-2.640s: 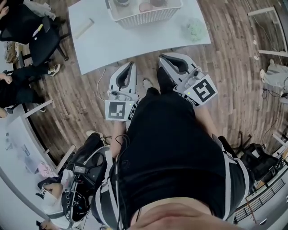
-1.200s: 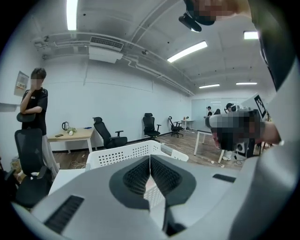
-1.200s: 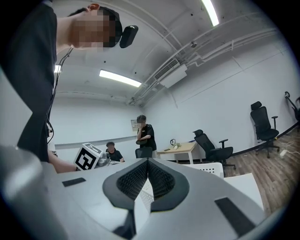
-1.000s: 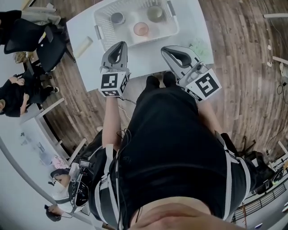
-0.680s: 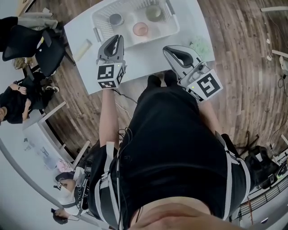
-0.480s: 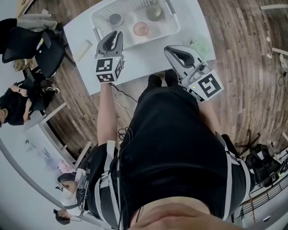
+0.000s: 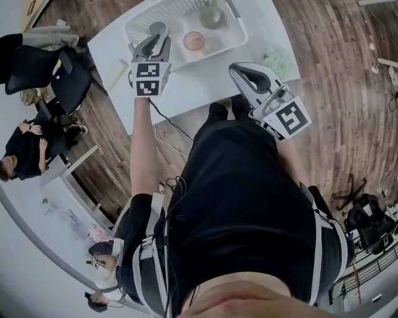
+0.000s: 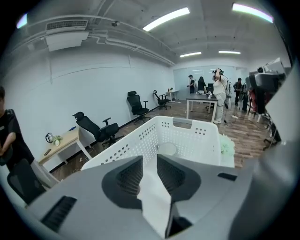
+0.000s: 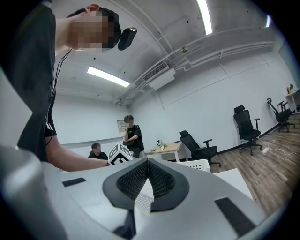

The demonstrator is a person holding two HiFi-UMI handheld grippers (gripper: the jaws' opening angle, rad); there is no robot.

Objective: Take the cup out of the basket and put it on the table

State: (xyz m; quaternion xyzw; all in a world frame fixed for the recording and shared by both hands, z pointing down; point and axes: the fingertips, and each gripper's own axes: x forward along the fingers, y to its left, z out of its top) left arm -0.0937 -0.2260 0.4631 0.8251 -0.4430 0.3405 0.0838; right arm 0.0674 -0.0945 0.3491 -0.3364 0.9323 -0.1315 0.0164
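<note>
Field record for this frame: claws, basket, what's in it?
left claw: open, jaws just been opening, nothing between them, above near-left corner of white perforated plastic basket
right claw: shut, empty, at near edge of white table
basket contents: grey round cup, pink round cup, green round cup
task: no cup out yet

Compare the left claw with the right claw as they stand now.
The left claw has just been opening, jaws apart with nothing between them; the right claw is shut. The left claw points down into the basket; the right claw sits level at the table edge. Both are empty.
</note>
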